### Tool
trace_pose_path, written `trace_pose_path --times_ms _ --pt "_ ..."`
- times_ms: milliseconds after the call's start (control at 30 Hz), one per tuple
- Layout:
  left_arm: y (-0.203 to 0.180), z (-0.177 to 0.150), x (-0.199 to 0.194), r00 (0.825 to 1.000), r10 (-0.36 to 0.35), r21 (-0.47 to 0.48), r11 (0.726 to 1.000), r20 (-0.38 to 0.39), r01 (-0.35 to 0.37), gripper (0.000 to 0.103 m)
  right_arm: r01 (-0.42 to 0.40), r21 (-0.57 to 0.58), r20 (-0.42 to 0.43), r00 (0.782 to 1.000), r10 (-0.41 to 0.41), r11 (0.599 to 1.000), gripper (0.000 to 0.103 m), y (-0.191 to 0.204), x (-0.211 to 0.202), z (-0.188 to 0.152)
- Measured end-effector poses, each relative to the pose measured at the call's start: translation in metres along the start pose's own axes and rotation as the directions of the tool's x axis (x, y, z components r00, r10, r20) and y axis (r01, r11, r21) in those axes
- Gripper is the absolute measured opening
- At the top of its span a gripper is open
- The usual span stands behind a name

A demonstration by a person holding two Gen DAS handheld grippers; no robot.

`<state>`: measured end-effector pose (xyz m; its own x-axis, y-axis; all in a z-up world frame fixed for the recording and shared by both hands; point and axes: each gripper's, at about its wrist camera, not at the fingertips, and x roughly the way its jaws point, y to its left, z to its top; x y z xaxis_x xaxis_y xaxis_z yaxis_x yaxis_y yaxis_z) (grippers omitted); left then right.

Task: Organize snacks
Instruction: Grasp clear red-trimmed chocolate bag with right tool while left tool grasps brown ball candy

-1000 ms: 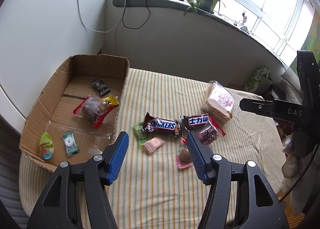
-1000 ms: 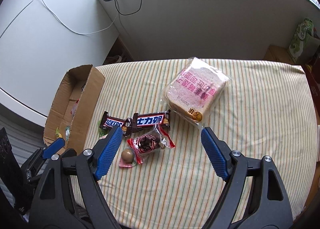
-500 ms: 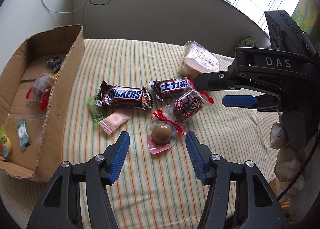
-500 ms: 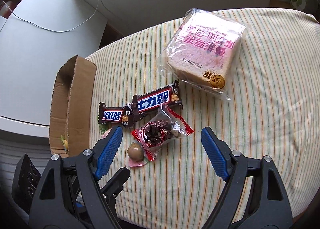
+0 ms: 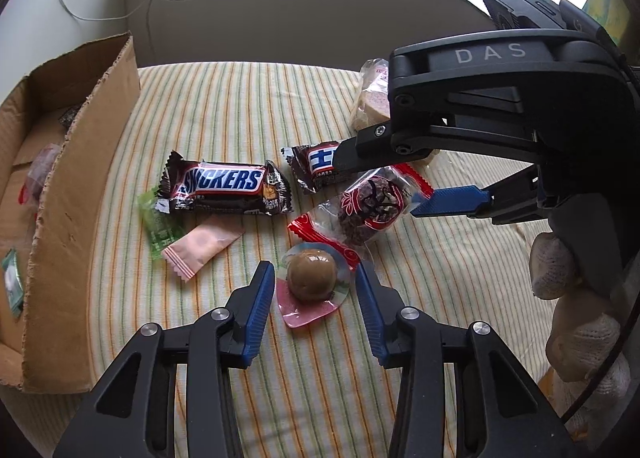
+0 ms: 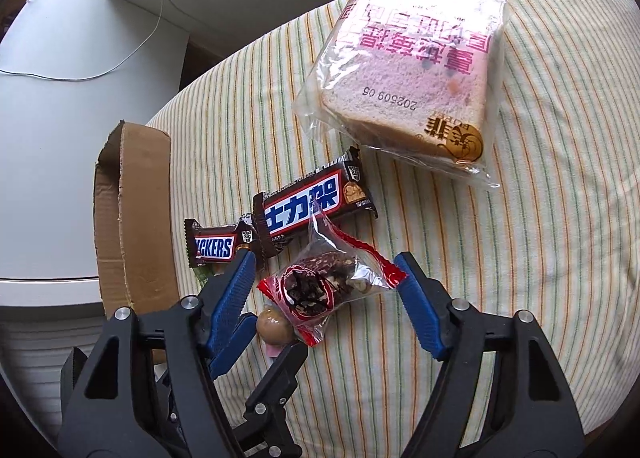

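A brown ball snack [image 5: 312, 276] in a pink-and-clear wrapper lies on the striped cloth [image 5: 248, 98]. My left gripper [image 5: 314, 272] straddles it, and its closing jaws have a small gap to the ball on each side. Just behind lies a clear, red-ended packet with a dark cake [image 6: 320, 282]. My right gripper [image 6: 325, 262] stands over that packet, wider, its jaws closing without pressing on it. In the left wrist view the right gripper [image 5: 376, 186] reaches in from the right. The left gripper [image 6: 270, 338] shows at the bottom of the right wrist view.
A cardboard box [image 5: 80, 178] with several snacks stands at the left. On the cloth lie a Snickers bar [image 5: 224, 186], a second bar with Chinese lettering [image 6: 316, 204], a green packet [image 5: 160, 226], a pink sachet [image 5: 204, 244] and bagged bread [image 6: 408, 70]. A gloved hand [image 5: 560, 270] holds the right gripper.
Both grippers have come down close to the snacks. The left jaws have narrowed around the ball snack. The right gripper has moved in over the dark cake packet and narrowed a little.
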<state>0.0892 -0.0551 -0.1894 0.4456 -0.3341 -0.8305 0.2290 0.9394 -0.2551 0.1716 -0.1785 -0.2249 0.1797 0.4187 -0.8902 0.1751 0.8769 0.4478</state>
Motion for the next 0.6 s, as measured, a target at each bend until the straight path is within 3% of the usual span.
trace_pose_path --times_ms 167,200,233,400,433,600 --pt "0.002 -0.002 0.005 1.000 0.000 -0.007 1.000 0.001 0.000 0.040 0.024 -0.026 -0.022 0.999 -0.025 0.999 0.070 0.008 0.009 0.000" --pt "0.002 -0.002 0.006 1.000 0.002 -0.007 1.000 0.003 -0.002 0.037 0.037 -0.034 -0.021 0.999 -0.038 0.999 0.066 0.011 0.011 0.000" --pt "0.003 -0.001 0.007 1.000 0.000 -0.010 1.000 0.004 0.001 0.037 0.044 -0.041 -0.018 0.999 -0.045 0.998 0.056 0.013 0.011 0.000" --pt "0.004 -0.003 0.006 1.000 -0.002 -0.001 1.000 0.019 0.002 0.032 0.031 -0.034 -0.013 0.999 -0.032 0.999 0.048 0.015 0.010 0.001" --pt "0.002 -0.003 0.007 1.000 0.000 -0.001 1.000 0.021 0.000 0.032 0.025 -0.034 -0.011 1.000 -0.025 0.999 0.039 0.011 0.006 0.000" --pt "0.004 -0.006 0.006 1.000 -0.009 -0.015 1.000 0.024 0.010 0.028 0.028 -0.040 0.018 0.999 -0.027 0.999 0.039 0.002 -0.007 0.002"
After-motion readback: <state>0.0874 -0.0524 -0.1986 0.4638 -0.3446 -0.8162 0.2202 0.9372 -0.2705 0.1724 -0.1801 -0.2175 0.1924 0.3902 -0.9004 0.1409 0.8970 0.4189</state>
